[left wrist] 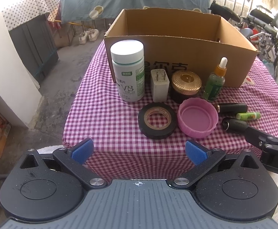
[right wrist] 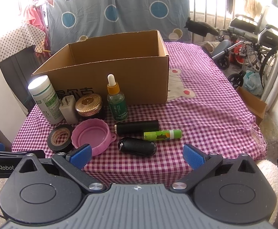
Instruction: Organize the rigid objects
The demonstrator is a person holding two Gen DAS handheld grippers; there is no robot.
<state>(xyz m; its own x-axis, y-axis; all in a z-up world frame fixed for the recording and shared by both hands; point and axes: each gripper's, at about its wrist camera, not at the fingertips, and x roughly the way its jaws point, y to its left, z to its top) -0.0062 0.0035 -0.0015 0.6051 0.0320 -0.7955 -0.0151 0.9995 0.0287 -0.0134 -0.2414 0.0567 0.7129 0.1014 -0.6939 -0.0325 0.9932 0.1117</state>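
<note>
An open cardboard box (left wrist: 177, 57) (right wrist: 120, 72) stands at the back of the checked table. In front of it are a white pill bottle (left wrist: 128, 70) (right wrist: 44, 99), a white plug adapter (left wrist: 159, 85) (right wrist: 68, 109), a gold-lidded jar (left wrist: 185, 85) (right wrist: 89, 105), a green dropper bottle (left wrist: 216, 82) (right wrist: 116, 101), a black tape roll (left wrist: 157, 120) (right wrist: 60, 138), a pink lid (left wrist: 198, 120) (right wrist: 92, 136), a black cylinder (left wrist: 232, 107) (right wrist: 137, 126), a green tube (left wrist: 248, 116) (right wrist: 162, 134) and a black key fob (left wrist: 234, 126) (right wrist: 137, 148). My left gripper (left wrist: 139, 151) is open and empty at the table's front edge. My right gripper (right wrist: 137, 156) is open and empty, just before the key fob.
The table has a pink-and-white checked cloth (right wrist: 205, 114). A wheelchair (right wrist: 253, 38) and clutter stand to the right, a grey cabinet (left wrist: 34, 47) to the left, a hanging blue sheet (right wrist: 120, 9) behind. The right gripper's finger (left wrist: 268, 143) shows at the left view's right edge.
</note>
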